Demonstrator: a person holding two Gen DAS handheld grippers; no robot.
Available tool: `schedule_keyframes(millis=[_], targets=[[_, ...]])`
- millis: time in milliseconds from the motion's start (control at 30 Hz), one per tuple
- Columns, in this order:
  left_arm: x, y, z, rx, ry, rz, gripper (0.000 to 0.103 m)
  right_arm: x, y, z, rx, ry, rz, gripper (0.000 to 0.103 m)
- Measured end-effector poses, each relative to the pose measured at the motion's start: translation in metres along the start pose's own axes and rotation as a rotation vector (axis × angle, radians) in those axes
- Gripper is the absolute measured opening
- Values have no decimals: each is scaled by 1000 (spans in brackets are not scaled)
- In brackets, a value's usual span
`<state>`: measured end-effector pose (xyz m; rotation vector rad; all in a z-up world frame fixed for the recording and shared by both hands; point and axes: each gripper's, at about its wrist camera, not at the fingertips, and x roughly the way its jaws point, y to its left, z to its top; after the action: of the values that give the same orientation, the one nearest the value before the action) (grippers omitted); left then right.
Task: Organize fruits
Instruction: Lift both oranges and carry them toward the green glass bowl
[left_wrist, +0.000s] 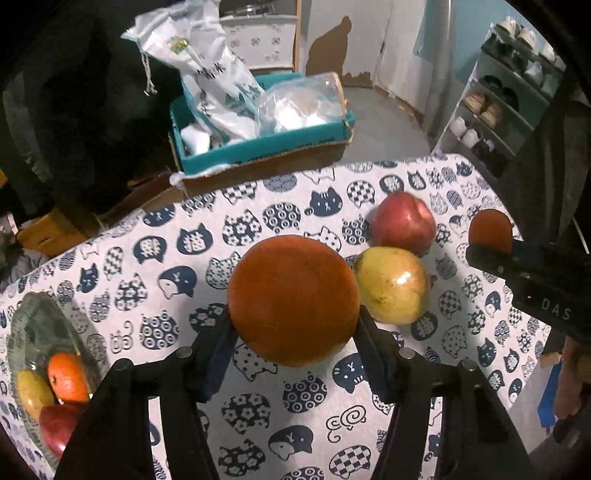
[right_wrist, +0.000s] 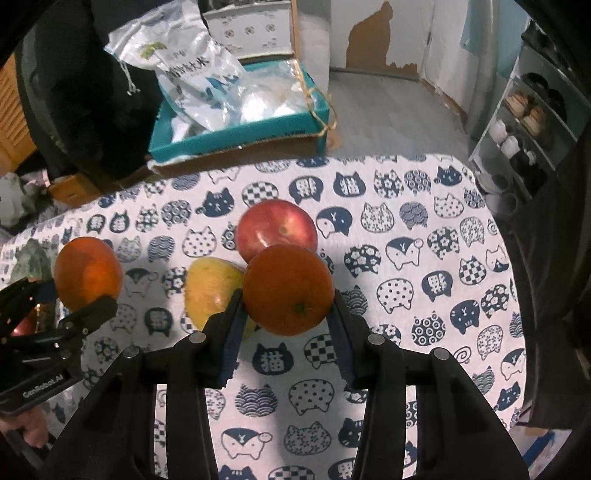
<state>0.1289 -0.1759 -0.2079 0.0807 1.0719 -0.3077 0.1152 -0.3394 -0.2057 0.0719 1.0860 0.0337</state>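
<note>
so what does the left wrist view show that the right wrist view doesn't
Only the left wrist view shows the glass bowl already holding fruit. Only the right wrist view shows the stem end of the orange in the right gripper. Both show the left gripper shut on its own orange, the red apple, the yellow fruit and the teal box.

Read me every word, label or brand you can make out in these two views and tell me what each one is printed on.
"DAS": on the black body of the right hand-held gripper, the rest cut off.
"GenRobot.AI": on the body of the left hand-held gripper.
"猫": on some cat shapes of the tablecloth.
"大米": on the white plastic bag; the characters before it are too blurred.
Print on the teal box: too small to read.
</note>
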Motion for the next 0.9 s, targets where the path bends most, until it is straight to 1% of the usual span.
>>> schedule_keyframes(millis=[133,433,900], targets=[[-19,2,2,3,-34,5,63,-16,6,3,-8,-31,7,43],[-60,13,0,-25,-92,-1,63,-51,26,10,-50,-97,18,43],[-125,43,-4,-69,-208,23,63,-104,61,21,-109,-203,65,43]])
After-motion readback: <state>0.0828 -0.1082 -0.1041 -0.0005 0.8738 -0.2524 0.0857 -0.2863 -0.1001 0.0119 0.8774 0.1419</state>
